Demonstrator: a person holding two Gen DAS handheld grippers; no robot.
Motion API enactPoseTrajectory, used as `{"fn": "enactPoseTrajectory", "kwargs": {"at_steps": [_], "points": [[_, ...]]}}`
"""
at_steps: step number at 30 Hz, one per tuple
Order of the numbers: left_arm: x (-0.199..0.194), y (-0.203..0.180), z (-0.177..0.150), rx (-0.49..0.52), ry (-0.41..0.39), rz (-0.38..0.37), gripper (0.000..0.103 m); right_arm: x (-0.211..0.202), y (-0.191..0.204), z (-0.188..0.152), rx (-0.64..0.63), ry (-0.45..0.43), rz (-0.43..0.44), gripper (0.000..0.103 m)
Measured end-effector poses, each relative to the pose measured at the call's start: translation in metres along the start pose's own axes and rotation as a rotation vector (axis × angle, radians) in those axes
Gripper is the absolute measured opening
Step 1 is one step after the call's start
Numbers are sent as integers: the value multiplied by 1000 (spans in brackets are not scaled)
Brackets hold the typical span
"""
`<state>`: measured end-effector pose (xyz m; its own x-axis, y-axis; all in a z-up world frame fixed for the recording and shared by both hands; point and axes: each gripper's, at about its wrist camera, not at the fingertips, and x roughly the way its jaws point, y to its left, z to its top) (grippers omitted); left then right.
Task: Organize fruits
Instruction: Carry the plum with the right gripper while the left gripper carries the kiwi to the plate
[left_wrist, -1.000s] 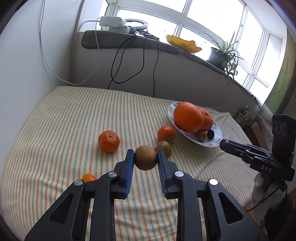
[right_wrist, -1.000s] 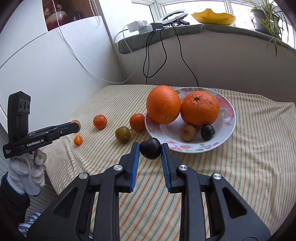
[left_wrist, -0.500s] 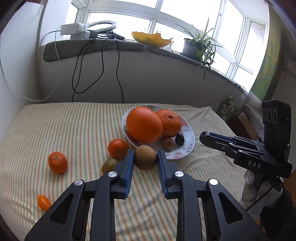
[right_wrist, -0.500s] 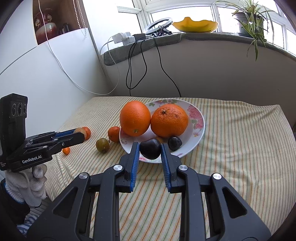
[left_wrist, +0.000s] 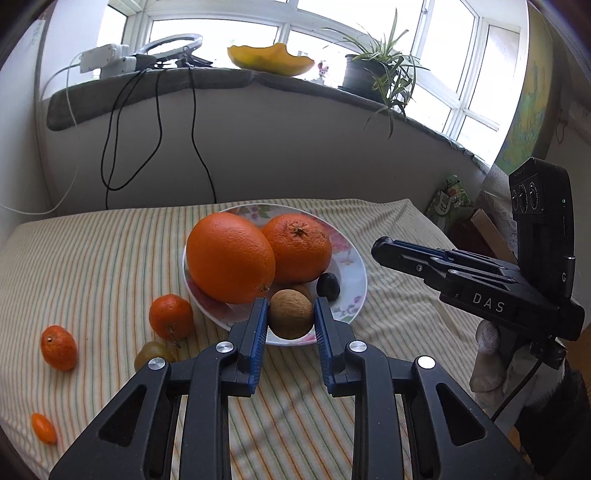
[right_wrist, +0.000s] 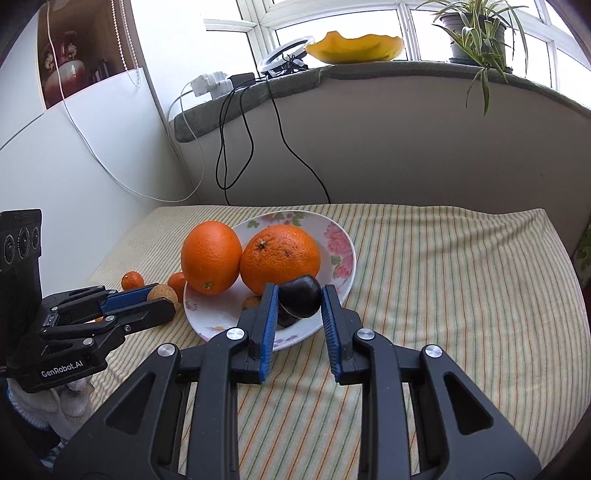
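Note:
A flowered white plate (left_wrist: 351, 273) (right_wrist: 343, 254) holds two big oranges (left_wrist: 229, 256) (left_wrist: 297, 247), a small brown fruit and a dark fruit (left_wrist: 328, 286). My left gripper (left_wrist: 290, 325) is shut on a brown kiwi-like fruit (left_wrist: 290, 318) just above the plate's near rim. My right gripper (right_wrist: 299, 308) is shut on a dark plum-like fruit (right_wrist: 300, 295) over the plate's near right edge. Each gripper shows in the other's view, the left gripper (right_wrist: 162, 301) at left, the right gripper (left_wrist: 380, 247) at right.
On the striped cloth left of the plate lie a mandarin (left_wrist: 170, 316), a green-brown fruit (left_wrist: 153, 352), a smaller mandarin (left_wrist: 59, 347) and a kumquat (left_wrist: 43, 427). A sill behind carries cables, a yellow bowl (left_wrist: 269, 59) and a potted plant (left_wrist: 373, 74).
Both grippers have moved in toward the plate with their fruits still held. The left one swung right from the loose fruits to the plate's rim.

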<state>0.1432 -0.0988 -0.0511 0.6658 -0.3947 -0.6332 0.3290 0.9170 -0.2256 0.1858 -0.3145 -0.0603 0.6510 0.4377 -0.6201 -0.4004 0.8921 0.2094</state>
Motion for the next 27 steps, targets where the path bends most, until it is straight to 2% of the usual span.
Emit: {"fn": "enactPoseTrajectory", "kwargs": {"at_steps": [11,27], "points": [[14,-12,3,44,13,23,24,29,-14,5,30,22,0,25],[22,-13,5,64,11,42,24,39,-14,6,29,31,0,25]]}}
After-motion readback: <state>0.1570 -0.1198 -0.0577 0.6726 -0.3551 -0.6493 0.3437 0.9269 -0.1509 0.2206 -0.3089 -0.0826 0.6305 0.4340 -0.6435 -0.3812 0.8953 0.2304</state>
